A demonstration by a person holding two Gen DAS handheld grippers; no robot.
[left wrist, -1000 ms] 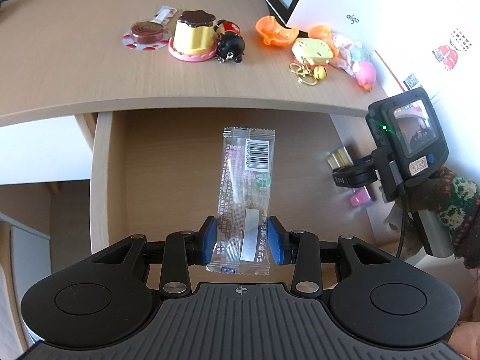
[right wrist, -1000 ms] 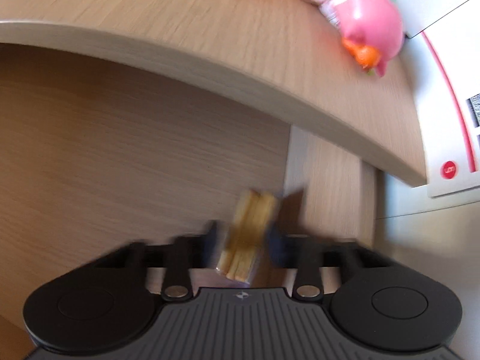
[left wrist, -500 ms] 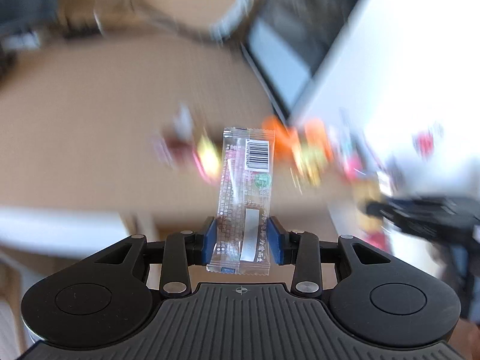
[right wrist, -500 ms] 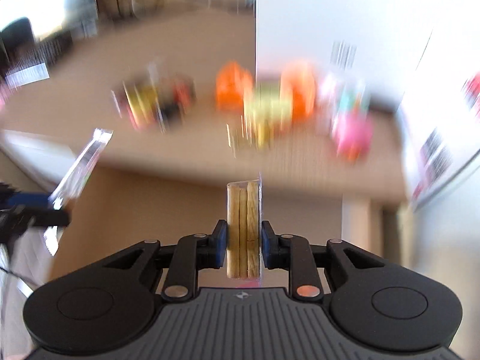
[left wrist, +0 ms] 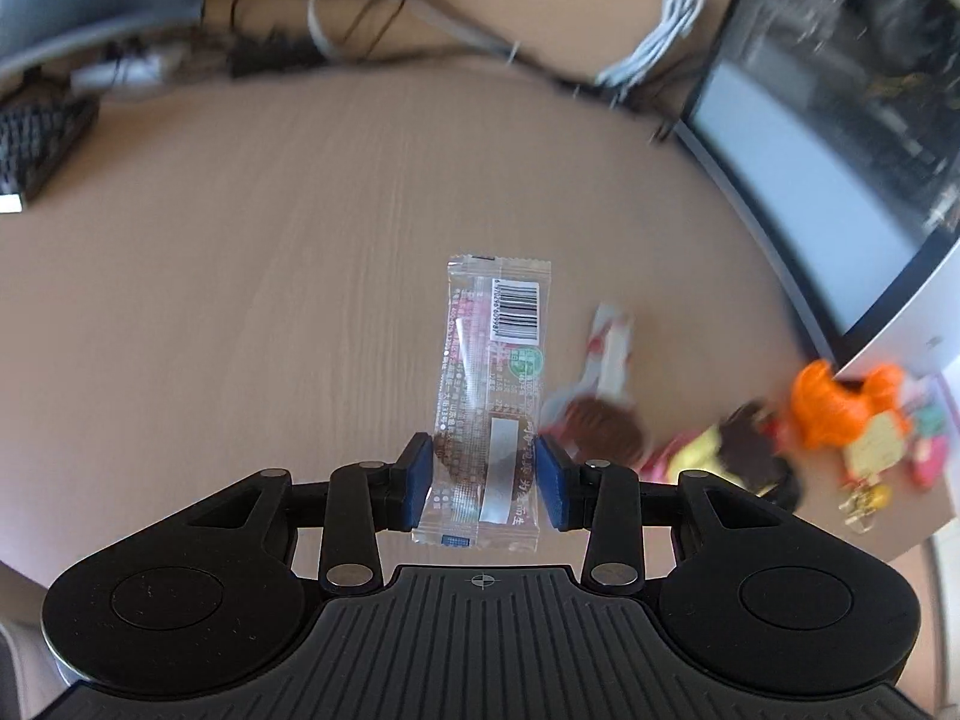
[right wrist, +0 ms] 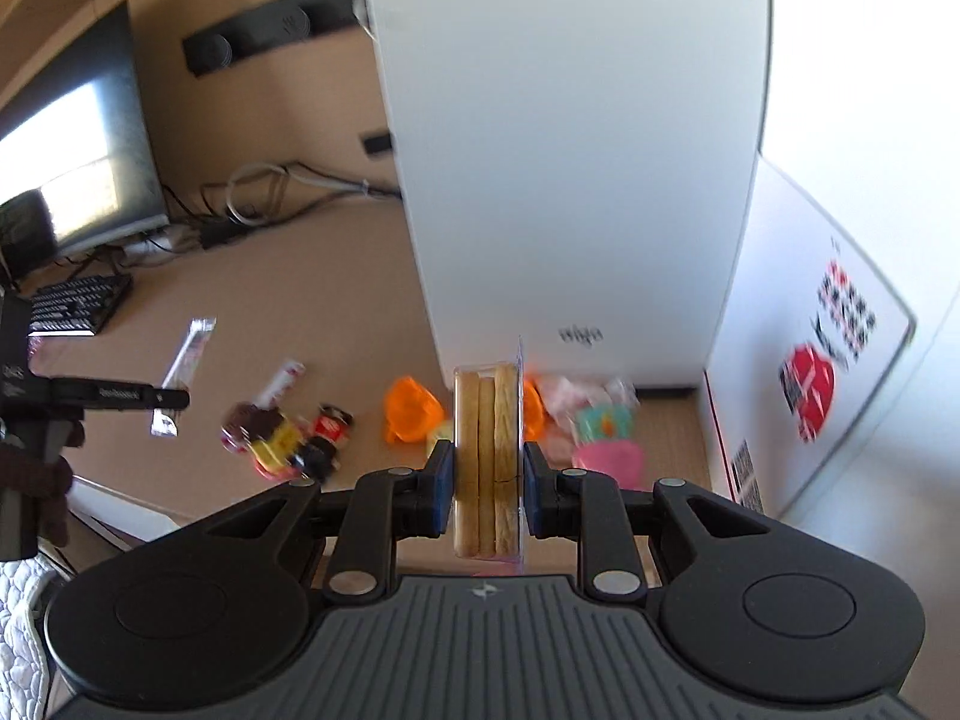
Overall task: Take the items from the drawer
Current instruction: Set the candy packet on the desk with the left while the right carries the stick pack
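Left gripper (left wrist: 483,492): clamped on clear snack packet (left wrist: 489,396), long axis pointing away along the fingers.
Right gripper (right wrist: 486,489): pinching biscuit pack (right wrist: 487,456) on edge.
Desk (left wrist: 270,252): below both loads, bare wood under the packet.
Toy cluster (right wrist: 414,405): nearer the right gripper.
Judgement: both set-downs look close.

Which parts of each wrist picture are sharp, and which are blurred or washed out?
Left wrist view: the wrapper and tongs are sharp; the desk and toys smear. Right wrist view: the biscuits are sharp, the toys soft, the right edge glares white.
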